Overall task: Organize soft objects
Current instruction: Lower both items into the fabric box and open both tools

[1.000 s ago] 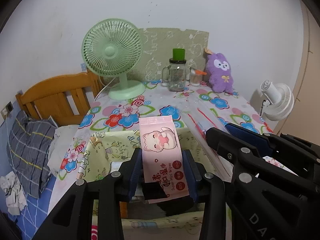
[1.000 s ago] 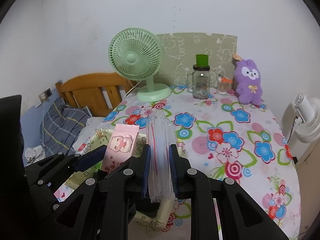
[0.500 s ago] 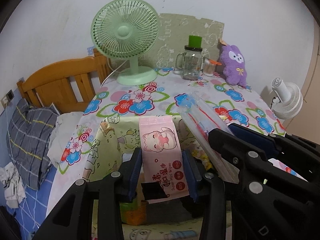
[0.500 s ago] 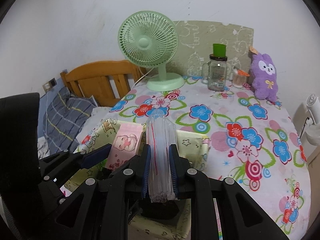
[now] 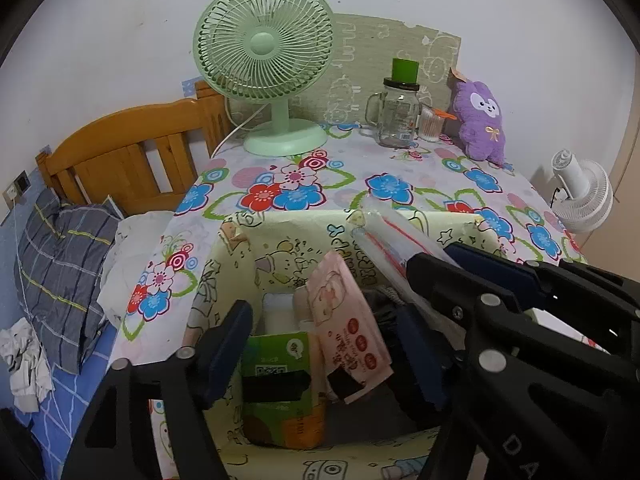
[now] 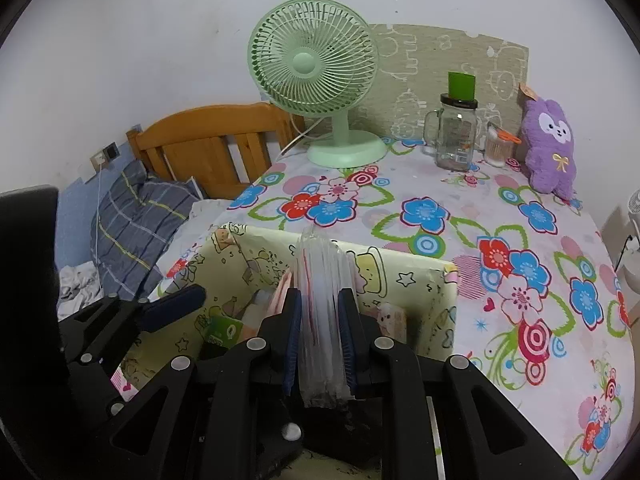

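Leaning inside the yellow cartoon-print box (image 5: 280,248), the pink wipes pack (image 5: 348,320) is seen between the spread fingers of the left gripper (image 5: 324,344), long axis tilted up and away. Further right, the clear straw bundle (image 6: 320,320) is pinched by the right gripper (image 6: 319,340), pointing forward over the box.

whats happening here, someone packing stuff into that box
Yes. A person works two handheld tools over a cartoon-print box on the flowered table. The left tool is open, and the pink wipes pack leans loose inside the box beside a green pack. The right tool is shut on a clear plastic sleeve, held above the box and not yet dropped in.
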Tool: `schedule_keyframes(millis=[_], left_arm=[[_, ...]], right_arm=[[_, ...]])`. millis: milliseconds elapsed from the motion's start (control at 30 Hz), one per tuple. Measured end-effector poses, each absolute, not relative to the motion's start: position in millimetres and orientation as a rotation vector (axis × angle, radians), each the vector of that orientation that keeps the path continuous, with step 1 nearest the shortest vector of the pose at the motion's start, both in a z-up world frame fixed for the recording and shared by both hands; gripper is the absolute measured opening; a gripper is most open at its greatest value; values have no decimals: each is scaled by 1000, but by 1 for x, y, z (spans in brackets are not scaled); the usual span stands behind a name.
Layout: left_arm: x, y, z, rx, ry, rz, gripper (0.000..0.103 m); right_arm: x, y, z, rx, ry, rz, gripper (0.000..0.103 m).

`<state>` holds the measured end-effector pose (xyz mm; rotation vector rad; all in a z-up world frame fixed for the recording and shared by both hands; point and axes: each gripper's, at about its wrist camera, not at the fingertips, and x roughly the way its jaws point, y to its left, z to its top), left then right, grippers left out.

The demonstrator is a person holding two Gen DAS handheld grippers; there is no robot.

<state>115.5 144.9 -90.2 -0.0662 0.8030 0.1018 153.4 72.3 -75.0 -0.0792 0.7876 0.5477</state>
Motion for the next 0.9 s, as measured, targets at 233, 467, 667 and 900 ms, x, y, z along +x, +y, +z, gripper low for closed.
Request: schedule_keyframes(millis=[233, 467, 667, 900], left_arm=[[112, 149, -93, -69, 813, 110, 82], [109, 148, -92, -73, 808, 104, 87], [104, 142, -89, -70, 801, 108, 88], [94, 128, -78, -60, 763, 98, 99]], right_arm=[[157, 79, -80, -76, 800, 568, 22], [155, 78, -81, -111, 796, 519, 68], [149, 71, -76, -121, 779, 504, 77], [138, 55, -66, -115, 743, 491, 84]])
